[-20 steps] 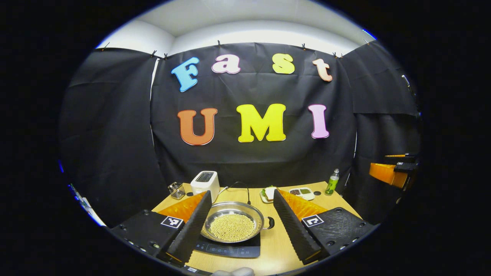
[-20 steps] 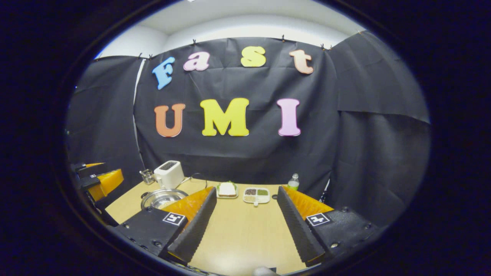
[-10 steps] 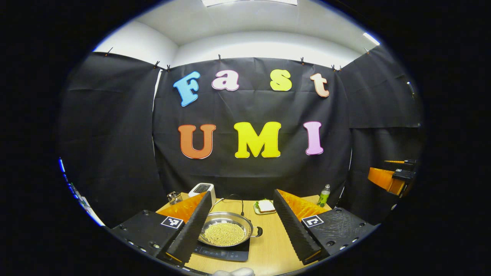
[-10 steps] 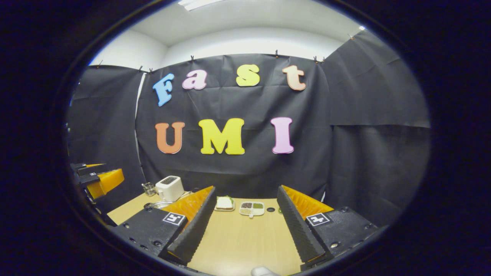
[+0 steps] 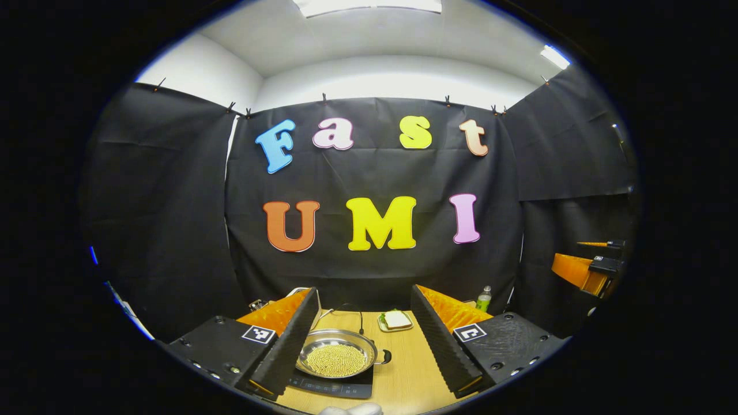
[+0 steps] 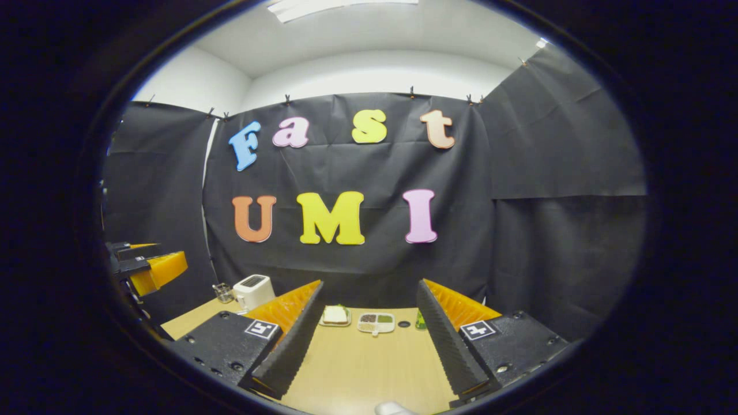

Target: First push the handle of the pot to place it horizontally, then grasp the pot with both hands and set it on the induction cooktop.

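My left gripper (image 5: 364, 340) was held level and raised, its two fingers spread wide apart with nothing pressed between them. My right gripper (image 6: 369, 340) was in the same pose: level, lifted, its fingers splayed wide and closed on nothing. In the left gripper view, my right gripper (image 5: 588, 270) showed far off at the right edge, up in the air. In the right gripper view, my left gripper (image 6: 147, 268) showed at the left edge, likewise aloft. The two were well apart, side by side, both pointing forward.
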A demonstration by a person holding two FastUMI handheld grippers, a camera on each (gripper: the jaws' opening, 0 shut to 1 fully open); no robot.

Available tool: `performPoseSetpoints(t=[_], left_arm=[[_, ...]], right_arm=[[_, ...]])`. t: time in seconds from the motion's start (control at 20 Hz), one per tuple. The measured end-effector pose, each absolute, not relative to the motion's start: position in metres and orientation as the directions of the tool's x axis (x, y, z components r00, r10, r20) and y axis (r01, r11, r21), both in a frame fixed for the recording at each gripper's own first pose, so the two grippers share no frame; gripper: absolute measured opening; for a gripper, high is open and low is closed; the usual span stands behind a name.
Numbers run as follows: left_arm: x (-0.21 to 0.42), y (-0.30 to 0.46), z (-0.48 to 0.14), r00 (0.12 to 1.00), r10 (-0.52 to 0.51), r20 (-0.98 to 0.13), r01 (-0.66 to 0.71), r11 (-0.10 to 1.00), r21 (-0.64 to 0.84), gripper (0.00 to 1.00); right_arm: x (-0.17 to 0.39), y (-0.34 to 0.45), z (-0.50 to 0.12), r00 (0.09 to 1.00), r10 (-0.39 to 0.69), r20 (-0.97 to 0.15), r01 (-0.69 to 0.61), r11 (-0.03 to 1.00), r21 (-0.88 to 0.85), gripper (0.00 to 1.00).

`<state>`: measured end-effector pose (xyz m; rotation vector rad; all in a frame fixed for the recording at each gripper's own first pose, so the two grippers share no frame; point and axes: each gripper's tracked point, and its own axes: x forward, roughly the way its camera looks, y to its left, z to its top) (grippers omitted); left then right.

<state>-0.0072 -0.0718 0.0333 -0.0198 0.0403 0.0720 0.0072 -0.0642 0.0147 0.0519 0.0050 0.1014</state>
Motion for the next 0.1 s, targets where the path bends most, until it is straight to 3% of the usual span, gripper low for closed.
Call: performPoseSetpoints(t=[0.1], left_arm=[[-0.0098, -0.0716, 0.0355, 0.997, 0.071, -0.039, -0.071, 0.997, -0.022, 0.96]], right_arm=[[0.0062, -0.0649, 0.0184, 0.995, 0.100, 0.004, -0.100, 0.994, 0.052, 0.99]])
